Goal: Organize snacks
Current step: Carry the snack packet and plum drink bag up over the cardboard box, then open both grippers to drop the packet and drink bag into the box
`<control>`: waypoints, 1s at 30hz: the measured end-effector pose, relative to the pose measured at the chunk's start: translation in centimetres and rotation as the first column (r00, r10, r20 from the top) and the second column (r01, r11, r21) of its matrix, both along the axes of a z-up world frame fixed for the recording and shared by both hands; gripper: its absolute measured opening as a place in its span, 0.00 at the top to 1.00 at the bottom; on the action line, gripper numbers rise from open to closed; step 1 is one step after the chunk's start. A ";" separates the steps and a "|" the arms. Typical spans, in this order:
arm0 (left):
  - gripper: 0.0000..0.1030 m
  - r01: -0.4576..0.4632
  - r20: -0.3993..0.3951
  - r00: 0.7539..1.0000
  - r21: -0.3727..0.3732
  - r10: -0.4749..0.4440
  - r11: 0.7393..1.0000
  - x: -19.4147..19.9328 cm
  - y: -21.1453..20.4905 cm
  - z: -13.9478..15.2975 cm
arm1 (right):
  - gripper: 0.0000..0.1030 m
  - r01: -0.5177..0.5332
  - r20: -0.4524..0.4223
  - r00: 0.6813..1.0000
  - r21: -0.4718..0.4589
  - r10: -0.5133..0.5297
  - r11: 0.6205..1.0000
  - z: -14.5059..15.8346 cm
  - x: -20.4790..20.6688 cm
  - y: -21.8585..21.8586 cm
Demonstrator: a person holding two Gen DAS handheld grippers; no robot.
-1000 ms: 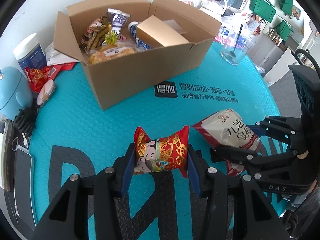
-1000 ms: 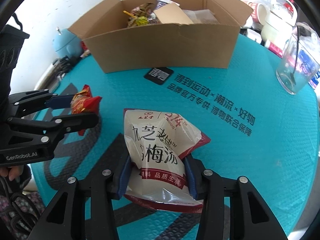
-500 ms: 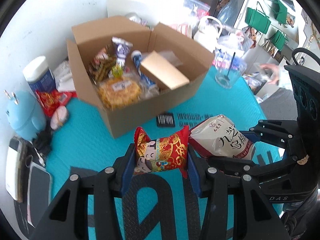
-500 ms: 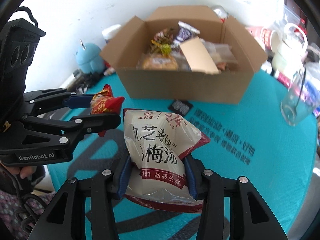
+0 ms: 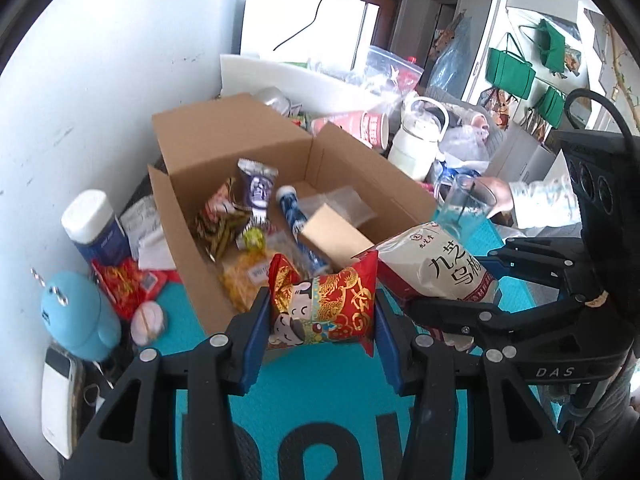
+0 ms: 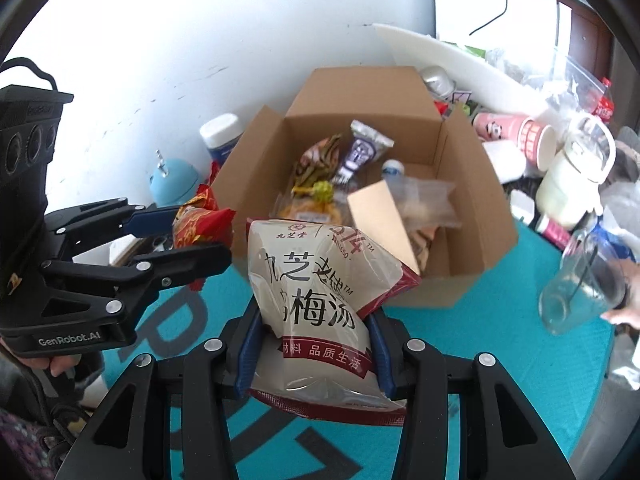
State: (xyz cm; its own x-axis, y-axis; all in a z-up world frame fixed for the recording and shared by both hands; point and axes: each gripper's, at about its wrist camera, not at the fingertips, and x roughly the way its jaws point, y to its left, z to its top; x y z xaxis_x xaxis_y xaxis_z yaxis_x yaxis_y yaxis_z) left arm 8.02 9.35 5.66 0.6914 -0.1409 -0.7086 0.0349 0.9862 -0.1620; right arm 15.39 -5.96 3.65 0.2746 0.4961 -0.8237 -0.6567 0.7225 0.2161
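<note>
Left wrist view: the left gripper (image 5: 322, 316) clamps a red snack packet (image 5: 324, 304) between its blue pads, held above the near wall of the open cardboard box (image 5: 200, 276). Just beside it, the right gripper (image 6: 316, 344) grips a white plum-drink pouch (image 6: 316, 292) over the teal mat (image 6: 500, 356), in front of the same box, which holds other snacks

A cluttered room in a home. A white fridge (image 5: 308, 28) stands against the far wall beside a brown door (image 5: 380, 12), green tote bags (image 5: 510, 72) hang on the right wall, and a white jug (image 5: 416, 144) and paper cups (image 5: 360, 126) crowd a teal-topped table (image 5: 320, 420).
</note>
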 end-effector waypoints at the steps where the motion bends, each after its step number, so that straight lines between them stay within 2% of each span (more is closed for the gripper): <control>1: 0.54 -0.001 0.007 1.000 0.002 0.001 1.000 0.4 0.2 0.2 | 0.55 0.002 0.006 1.000 0.000 -0.002 1.000 0.2 0.6 0.1; 8: 0.54 -0.020 0.038 0.999 0.014 0.019 1.000 3.6 1.5 1.4 | 0.55 0.013 0.020 1.000 0.006 -0.014 1.000 0.9 4.4 0.6; 18: 0.54 -0.066 0.042 0.997 0.071 0.064 0.995 8.7 3.3 1.4 | 0.55 0.039 0.033 0.999 -0.022 -0.038 0.999 -0.1 10.0 2.1; 23: 0.54 -0.084 0.029 0.996 0.110 0.082 0.990 11.0 3.5 0.8 | 0.55 0.074 0.037 0.997 -0.006 -0.073 0.997 -1.0 12.2 2.2; 30: 0.54 -0.093 -0.021 0.995 0.145 0.097 0.985 13.6 3.4 -1.4 | 0.55 0.137 0.015 0.990 0.017 -0.137 0.990 -3.6 14.4 2.3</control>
